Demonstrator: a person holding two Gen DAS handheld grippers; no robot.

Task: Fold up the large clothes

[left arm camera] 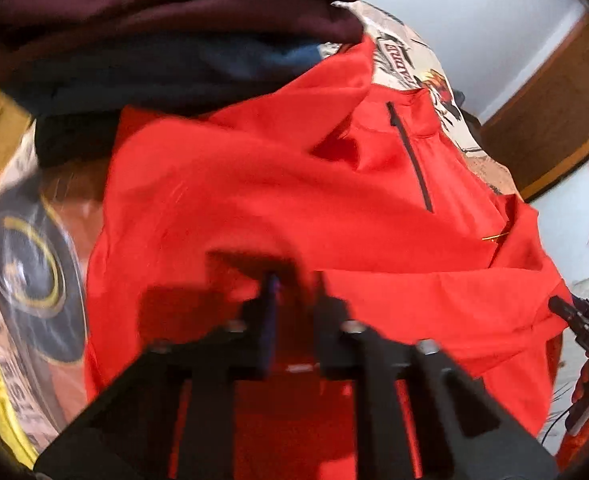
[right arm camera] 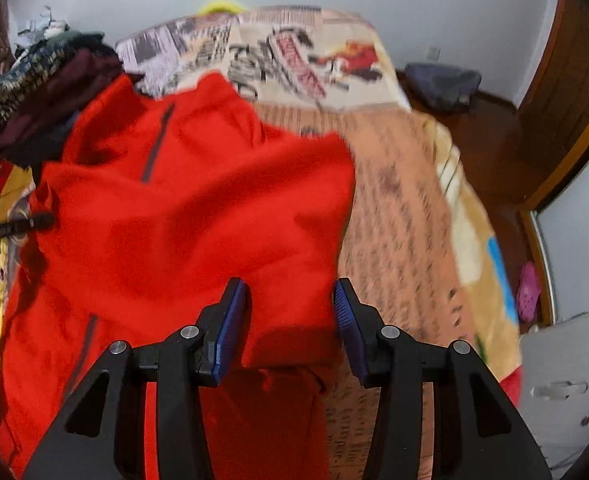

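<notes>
Gripping looks to be the step in hand: left gripper (left arm camera: 294, 280) has its jaws nearly shut w/ a fold of the red jacket (left arm camera: 294, 184) between them, though blur hides whether cloth is truly pinched. Jacket lies spread on the bed (right arm camera: 398, 208), beside a pile of dark clothes (left arm camera: 166, 20) at its left. Right gripper (right arm camera: 290, 300) hovers over the jacket's right edge, jaws apart, holding nothing. Next move prob. needs the right to close on that edge, then both lift together. No containers in sight.
</notes>
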